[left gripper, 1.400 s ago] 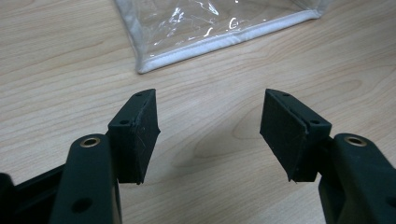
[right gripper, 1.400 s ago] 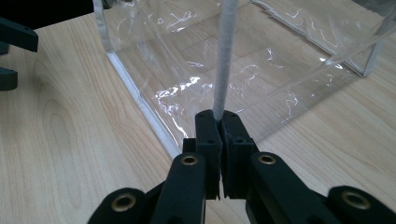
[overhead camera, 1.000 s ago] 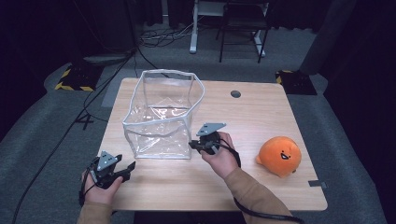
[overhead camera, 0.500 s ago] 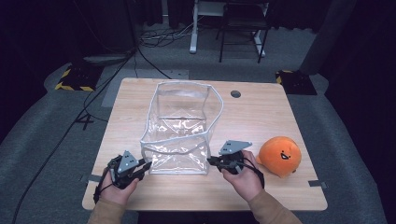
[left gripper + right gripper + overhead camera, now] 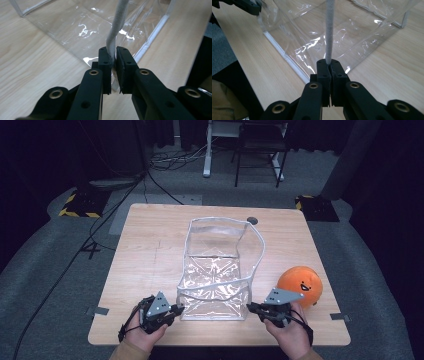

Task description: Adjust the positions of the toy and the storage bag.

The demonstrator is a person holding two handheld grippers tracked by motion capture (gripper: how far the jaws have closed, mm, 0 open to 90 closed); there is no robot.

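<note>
A clear, crinkled plastic tote bag (image 5: 220, 270) with pale woven rim tape stands open-mouthed on the light wooden table (image 5: 150, 245), its long axis running from the near edge toward the far side. The left gripper (image 5: 176, 309), jaws just closed, pinches the tape at the bag's near-left corner; the right gripper (image 5: 252, 309) is clamped on the near-right corner. A round orange plush toy (image 5: 301, 285) sits just right of the bag.

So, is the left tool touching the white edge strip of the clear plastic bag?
Touching. In the left gripper view, the left tool has its two black jaws pressed on the white edge strip of the clear plastic bag, with no gap on either side.
</note>
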